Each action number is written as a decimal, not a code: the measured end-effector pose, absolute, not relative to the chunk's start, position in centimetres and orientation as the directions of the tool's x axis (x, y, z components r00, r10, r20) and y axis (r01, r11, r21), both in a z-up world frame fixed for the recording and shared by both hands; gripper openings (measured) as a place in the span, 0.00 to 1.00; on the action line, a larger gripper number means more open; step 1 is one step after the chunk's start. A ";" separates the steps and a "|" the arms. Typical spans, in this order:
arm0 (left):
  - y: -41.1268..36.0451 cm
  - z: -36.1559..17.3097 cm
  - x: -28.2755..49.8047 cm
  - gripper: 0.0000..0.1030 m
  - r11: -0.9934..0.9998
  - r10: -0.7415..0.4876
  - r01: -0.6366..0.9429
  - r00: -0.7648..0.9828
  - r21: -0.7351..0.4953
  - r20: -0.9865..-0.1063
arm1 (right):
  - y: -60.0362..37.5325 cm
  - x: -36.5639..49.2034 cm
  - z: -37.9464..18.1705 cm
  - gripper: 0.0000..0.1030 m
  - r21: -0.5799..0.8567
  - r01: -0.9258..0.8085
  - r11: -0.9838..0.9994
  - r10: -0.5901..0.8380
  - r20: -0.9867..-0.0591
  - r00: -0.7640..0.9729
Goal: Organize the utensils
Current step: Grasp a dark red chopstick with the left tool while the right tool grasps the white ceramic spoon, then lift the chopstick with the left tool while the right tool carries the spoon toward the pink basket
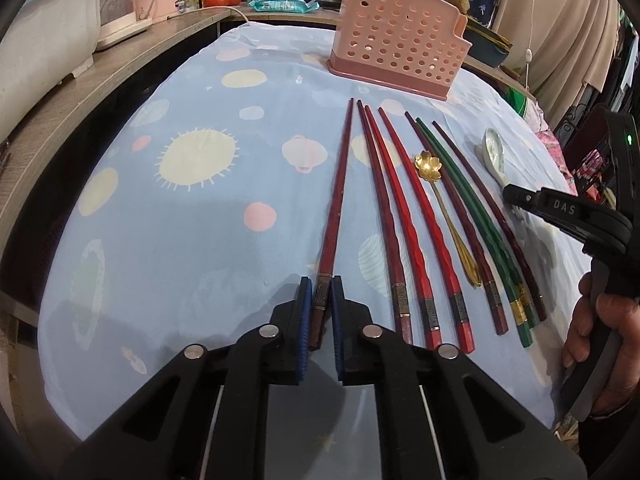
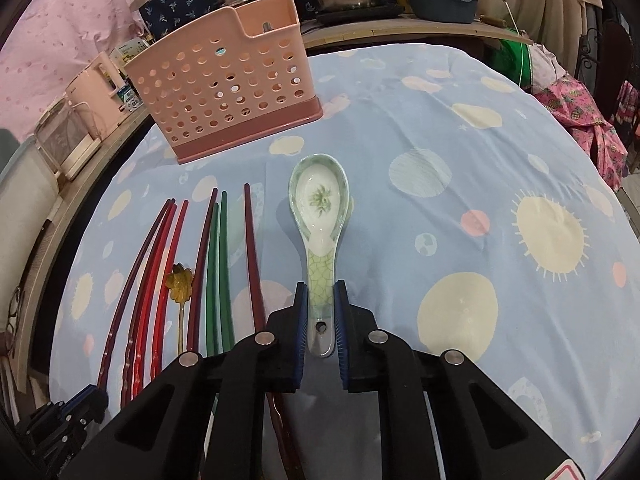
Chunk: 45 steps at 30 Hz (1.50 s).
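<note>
Pickup stage: left gripper [image 1: 321, 304] pinching dark red chopstick [image 1: 338, 208], right gripper [image 2: 321, 312] clamping ceramic soup spoon [image 2: 320, 216]; next, lifting into pink holder [image 1: 396, 48].

Open cloth [image 1: 200, 216] to the left of the leftmost dark red chopstick [image 1: 338, 208]; unobstructed passage there up to the pink holder [image 1: 400, 40]. Chopsticks packed side by side to the right, gold flower spoon [image 1: 428, 166] wedged among them, no gap wide enough for fingers. Ceramic spoon [image 2: 320, 216] lying apart from the nearest chopstick; broad bare cloth on its right. Holder upright at the far edge, top open, nothing above it.
</note>
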<state>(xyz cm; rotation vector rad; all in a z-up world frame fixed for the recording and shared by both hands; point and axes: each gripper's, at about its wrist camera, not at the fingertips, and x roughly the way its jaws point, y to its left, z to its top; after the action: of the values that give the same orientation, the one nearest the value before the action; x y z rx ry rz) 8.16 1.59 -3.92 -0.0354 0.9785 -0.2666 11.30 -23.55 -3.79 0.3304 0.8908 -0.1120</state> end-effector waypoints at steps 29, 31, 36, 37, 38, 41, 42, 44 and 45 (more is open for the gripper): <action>4.5 11.1 12.1 0.07 0.970 -0.244 0.184 0.784 -0.161 -0.571 | -25.5 8.9 6.2 0.07 0.251 0.162 0.954 0.027 -0.614 0.789; 4.7 12.7 13.1 0.07 0.971 -0.237 0.182 0.807 -0.154 -0.541 | -25.7 9.6 7.0 0.07 0.257 0.149 0.955 0.037 -0.600 0.799; 4.7 16.1 15.9 0.07 0.967 -0.249 0.191 0.835 -0.166 -0.490 | -26.0 12.1 9.6 0.07 0.250 0.118 0.961 0.044 -0.560 0.827; 4.7 16.8 16.5 0.07 0.965 -0.258 0.197 0.838 -0.174 -0.482 | -26.1 12.7 10.3 0.07 0.247 0.114 0.962 0.042 -0.550 0.834; 4.7 17.6 17.2 0.07 0.961 -0.270 0.204 0.839 -0.187 -0.473 | -26.3 13.3 10.9 0.07 0.244 0.110 0.963 0.041 -0.539 0.841; 4.3 19.8 18.8 0.07 0.952 -0.297 0.224 0.846 -0.211 -0.443 | -26.9 15.5 12.7 0.07 0.227 0.106 0.968 0.024 -0.506 0.862; 4.2 21.0 19.3 0.07 0.948 -0.307 0.234 0.853 -0.217 -0.421 | -27.1 16.3 13.3 0.07 0.217 0.108 0.970 0.014 -0.496 0.868; 3.6 23.2 20.2 0.07 0.946 -0.309 0.244 0.874 -0.211 -0.375 | -27.5 17.9 14.1 0.07 0.211 0.112 0.971 0.003 -0.480 0.878; 3.3 24.1 20.6 0.07 0.946 -0.311 0.249 0.882 -0.210 -0.354 | -27.8 18.8 14.4 0.07 0.212 0.114 0.971 0.001 -0.476 0.879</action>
<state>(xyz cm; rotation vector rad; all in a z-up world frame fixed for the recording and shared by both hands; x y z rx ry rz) 20.57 3.30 24.07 -0.1606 0.3948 -0.2927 18.75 -27.81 14.38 0.2382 0.4942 -0.0591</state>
